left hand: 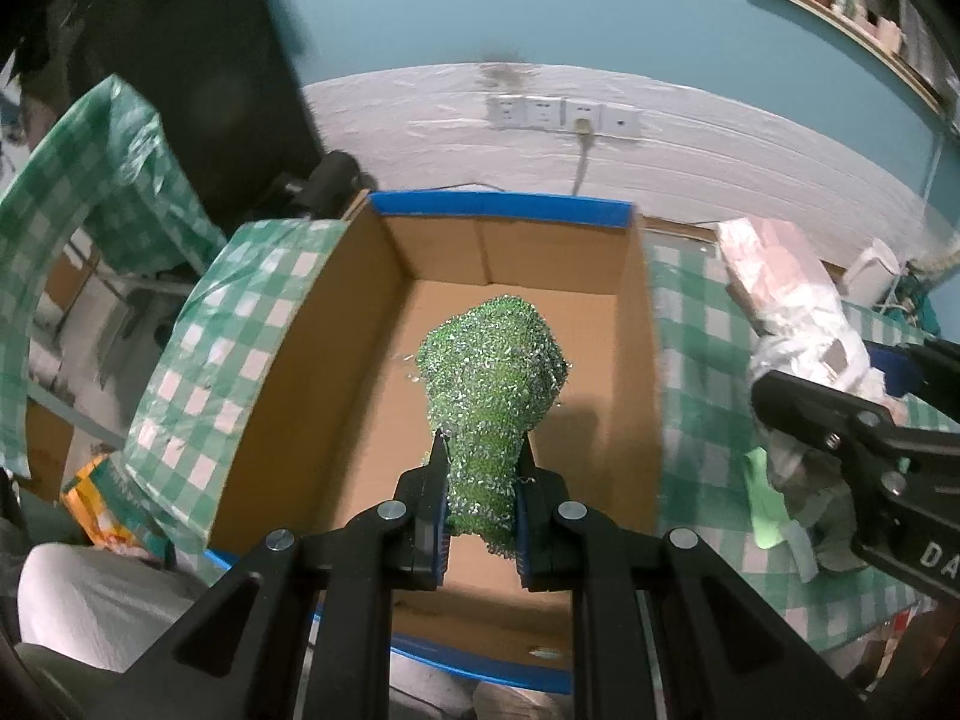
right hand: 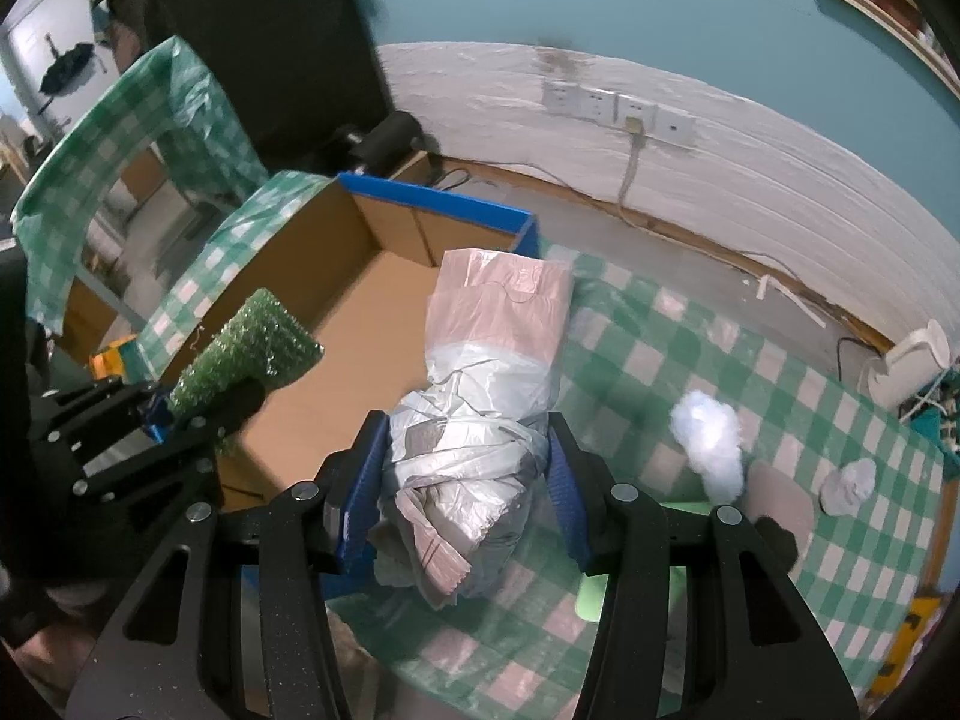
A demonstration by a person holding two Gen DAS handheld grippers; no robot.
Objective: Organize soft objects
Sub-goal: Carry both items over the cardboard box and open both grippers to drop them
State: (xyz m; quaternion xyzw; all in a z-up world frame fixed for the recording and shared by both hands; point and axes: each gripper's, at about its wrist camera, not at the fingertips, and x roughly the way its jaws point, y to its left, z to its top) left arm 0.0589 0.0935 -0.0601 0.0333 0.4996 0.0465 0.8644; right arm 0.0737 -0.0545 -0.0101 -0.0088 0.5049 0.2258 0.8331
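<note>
Clearly, in the left wrist view, the left gripper (left hand: 480,480) has its jaws nearly closed and pinched on a green glittery scrubber (left hand: 489,384), which stands out past the fingertips and hangs above the floor of the cardboard box (left hand: 336,324). The box, edged in blue tape, lies straight ahead of this claw and under it, and its brown floor looks bare apart from a few shiny flecks, so nothing seems to have been put away yet. Off to the claw's right, over the green checked tablecloth (left hand: 702,372), the right gripper (left hand: 798,450) comes in from the frame's edge with a crumpled bundle of plastic bags (left hand: 798,324) in it. In the right wrist view, that gripper (right hand: 468,462) stands partly open, its blue pads pressed against both sides of the bundle of pink and white plastic bags (right hand: 486,384), which sticks out forward beyond the fingertips. This claw hangs over the tablecloth (right hand: 648,360) just beside the box's near right corner, with the box (right hand: 354,300) ahead and to its left, and the left gripper (right hand: 174,414) with the scrubber (right hand: 252,342) further left over the box. To this claw's right, lying on the cloth, are a tuft of white stuffing (right hand: 708,438), a small grey-white wad (right hand: 849,483) beyond it, and a pale green piece (right hand: 591,597) partly hidden under the right finger. By my reading, both held things have yet to be let go into the box, and the loose pieces on the cloth are left to gather afterwards.
</note>
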